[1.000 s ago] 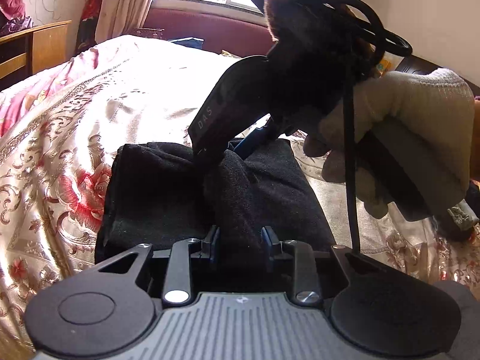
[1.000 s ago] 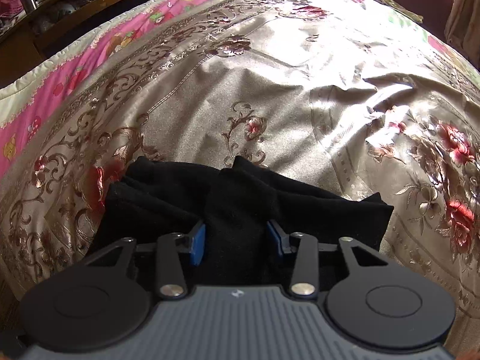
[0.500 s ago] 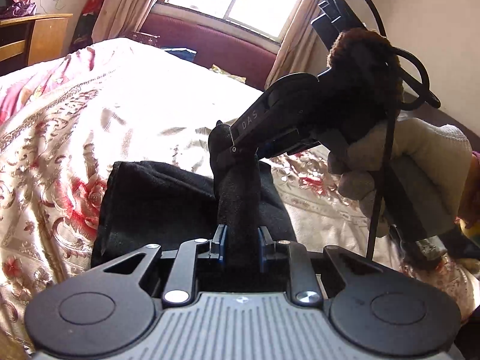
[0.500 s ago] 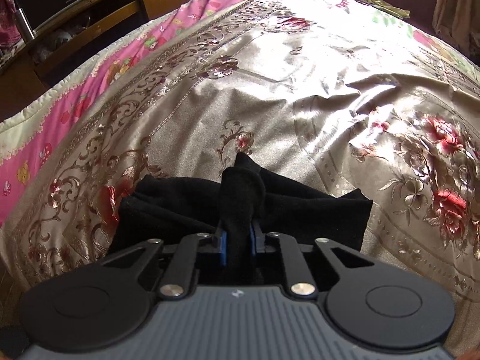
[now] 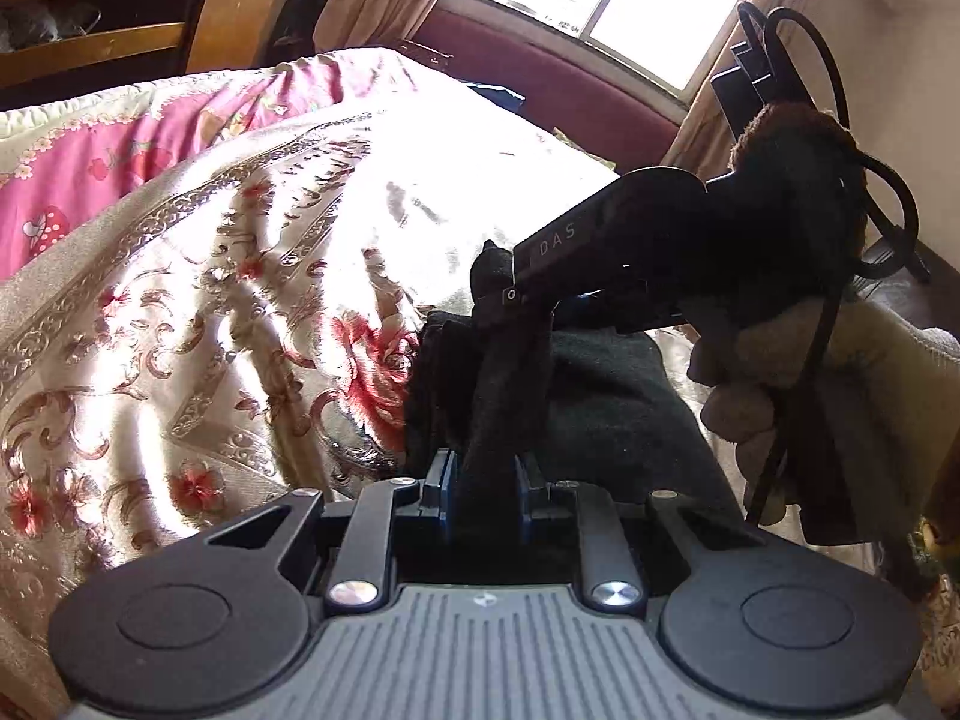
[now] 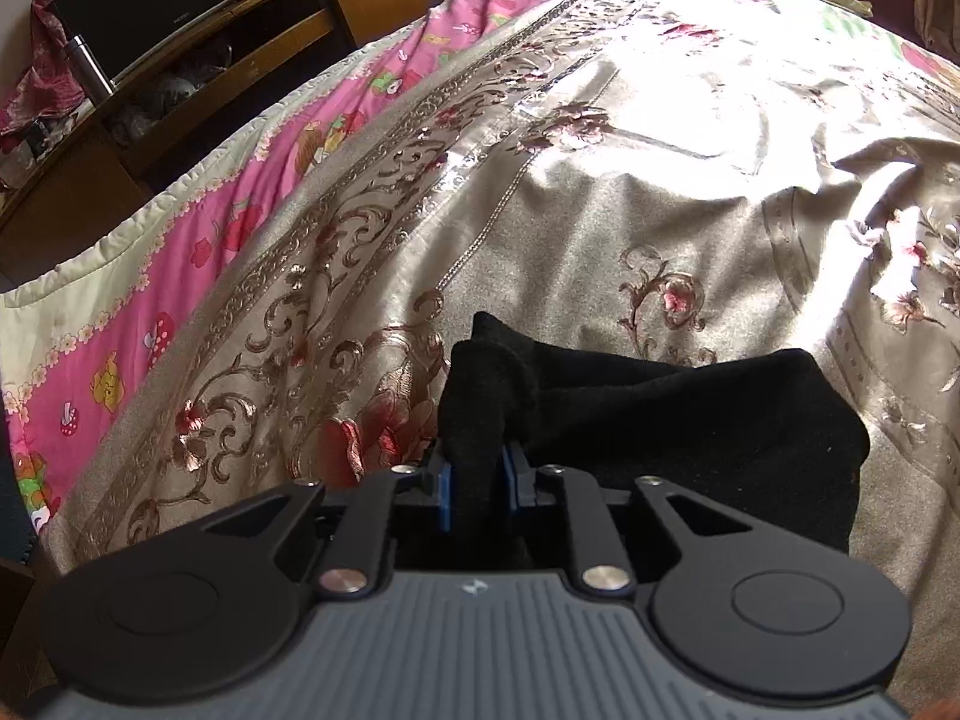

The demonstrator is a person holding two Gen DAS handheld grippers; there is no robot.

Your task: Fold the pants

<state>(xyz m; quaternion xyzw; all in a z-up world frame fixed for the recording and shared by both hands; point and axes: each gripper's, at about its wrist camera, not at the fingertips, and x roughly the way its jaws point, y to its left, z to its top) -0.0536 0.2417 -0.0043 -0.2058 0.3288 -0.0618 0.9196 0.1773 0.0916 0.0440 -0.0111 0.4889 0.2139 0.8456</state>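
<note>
We have the black pants [image 6: 690, 420] lying as a thick, already doubled bundle on the floral bedspread [image 6: 600, 210], near the edge of the bed, and both tongs have hold of the same end of it. The left tongs [image 5: 483, 495] are drawn narrow on a bunched ridge of the cloth, blue pads pressing it from both sides. The right tongs [image 6: 477, 489] also have a tuft of the fabric squeezed between their pads, but their jaws are opening a little at this moment, and that is our first worry: if the pinch eases further while we carry the edge over, that corner may slide out and the fold would land crooked. In the left view the right tongs [image 5: 510, 294] sit just above and very close to ours, gripped in a gloved hand [image 5: 780, 372], so the two tools could knock together or snag one layer between them. Each pinch seems to take only a gathered tuft, not the whole stack, so we judge the lower layers could stay behind and the bundle come apart. The bedspread is glossy and rumpled; it may slip or get dragged along with the pants.
</note>
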